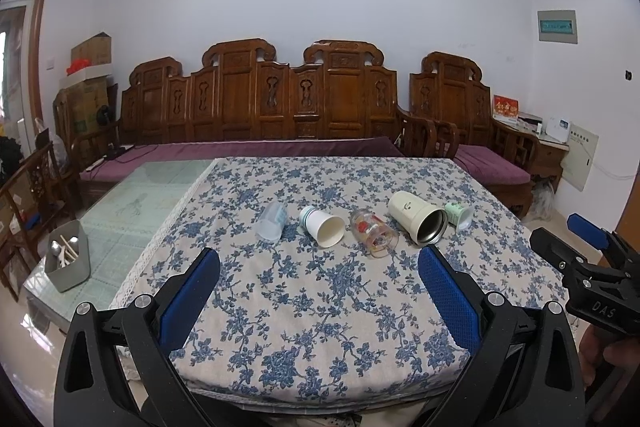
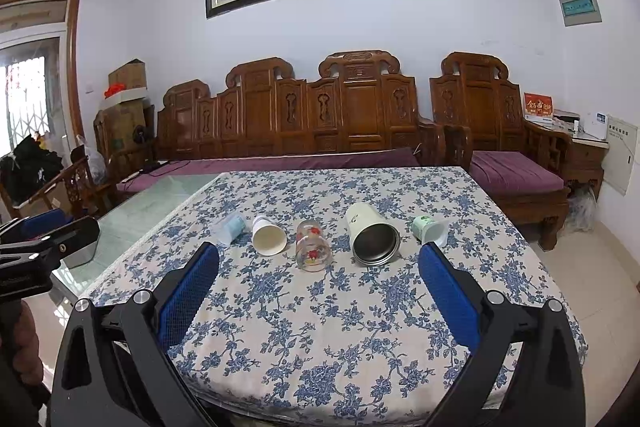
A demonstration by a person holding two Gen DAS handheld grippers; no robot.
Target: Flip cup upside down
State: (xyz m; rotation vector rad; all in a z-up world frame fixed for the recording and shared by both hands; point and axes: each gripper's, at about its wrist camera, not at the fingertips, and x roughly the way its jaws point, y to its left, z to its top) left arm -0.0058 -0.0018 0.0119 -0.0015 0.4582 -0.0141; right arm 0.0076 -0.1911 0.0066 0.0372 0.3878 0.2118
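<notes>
Several cups lie on their sides in a row on the floral tablecloth (image 1: 320, 307): a clear plastic cup (image 1: 272, 221), a white paper cup (image 1: 323, 225), a printed glass (image 1: 374, 233), a cream steel-lined mug (image 1: 418, 219) and a small green cup (image 1: 459, 214). The right wrist view shows the same row: plastic cup (image 2: 231, 229), paper cup (image 2: 269, 235), glass (image 2: 313, 246), mug (image 2: 371, 235), green cup (image 2: 432, 230). My left gripper (image 1: 319, 259) is open and empty, short of the row. My right gripper (image 2: 319, 255) is open and empty, also short of it.
A grey holder (image 1: 68, 257) with utensils stands on the glass table top (image 1: 132, 203) at the left. A carved wooden sofa (image 1: 260, 99) with purple cushions runs behind the table. The right gripper's body (image 1: 580, 259) shows at the right edge of the left wrist view.
</notes>
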